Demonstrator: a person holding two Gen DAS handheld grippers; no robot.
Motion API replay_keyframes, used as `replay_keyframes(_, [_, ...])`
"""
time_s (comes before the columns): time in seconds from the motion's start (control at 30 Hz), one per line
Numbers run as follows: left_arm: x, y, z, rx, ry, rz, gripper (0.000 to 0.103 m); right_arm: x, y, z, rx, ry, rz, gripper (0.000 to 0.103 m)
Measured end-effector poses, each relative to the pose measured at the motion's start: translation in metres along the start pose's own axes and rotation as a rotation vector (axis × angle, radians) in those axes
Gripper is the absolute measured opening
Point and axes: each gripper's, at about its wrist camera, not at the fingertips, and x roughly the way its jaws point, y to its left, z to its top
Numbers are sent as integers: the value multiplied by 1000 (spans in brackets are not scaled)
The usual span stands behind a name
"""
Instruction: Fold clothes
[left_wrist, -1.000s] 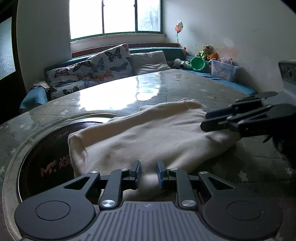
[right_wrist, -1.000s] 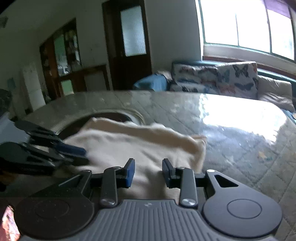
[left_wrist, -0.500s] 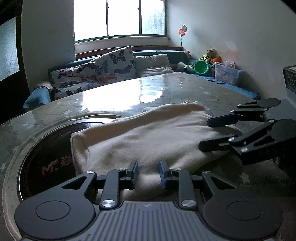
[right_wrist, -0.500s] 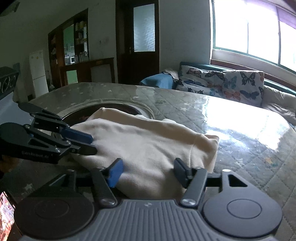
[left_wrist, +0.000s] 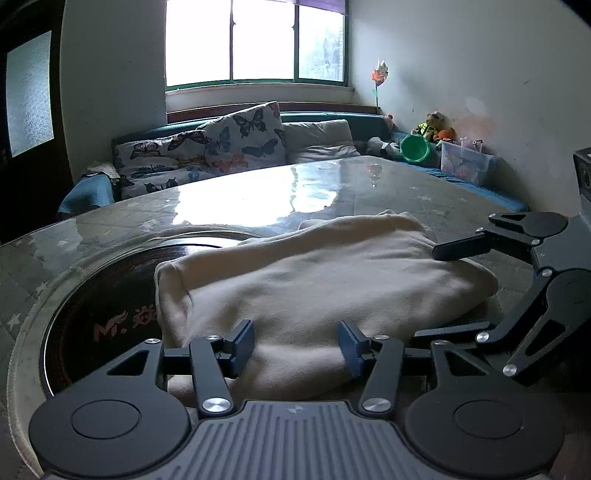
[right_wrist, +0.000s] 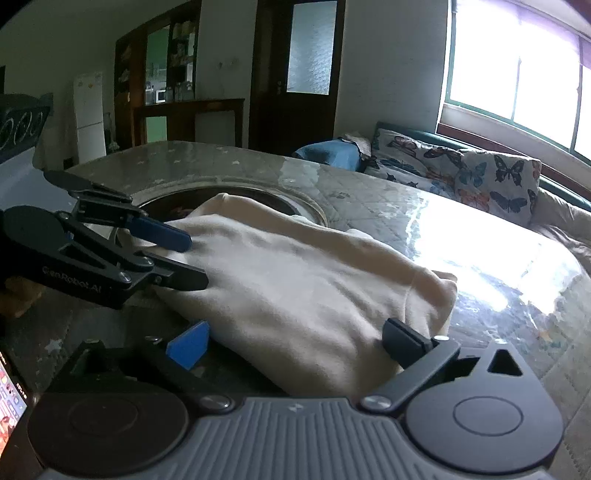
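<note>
The cream garment (left_wrist: 314, 280) hides part of the counter's dark round inset (left_wrist: 99, 302), cutting short its red lettering.

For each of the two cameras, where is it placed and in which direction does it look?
Left wrist: sits on the left gripper, jaws opening over the cream garment; faces the window and sofa.
Right wrist: sits on the right gripper, jaws opening over the garment's near edge; faces the door and cabinet.
Shared: garment, table, each other's gripper.
</note>
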Motion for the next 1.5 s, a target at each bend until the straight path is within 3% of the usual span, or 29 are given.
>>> replay_keyframes(0.57, [0,-2,-4,-8,-18,7,61,7,4,0,-48,46,-28,103])
replay_keyframes(0.97, [0,-3,-5,-11,-17,-4,76,8,3,-1,-53,53,-29,103])
replay_keyframes(1.33, [-19,-8,-1,-15,-57,-3,102,-3,10,0,-107,27,-64,103])
replay_keyframes(1.5, [-29,0,4,-54,-72,22,103,-24,4,10,-78,-29,-64,103])
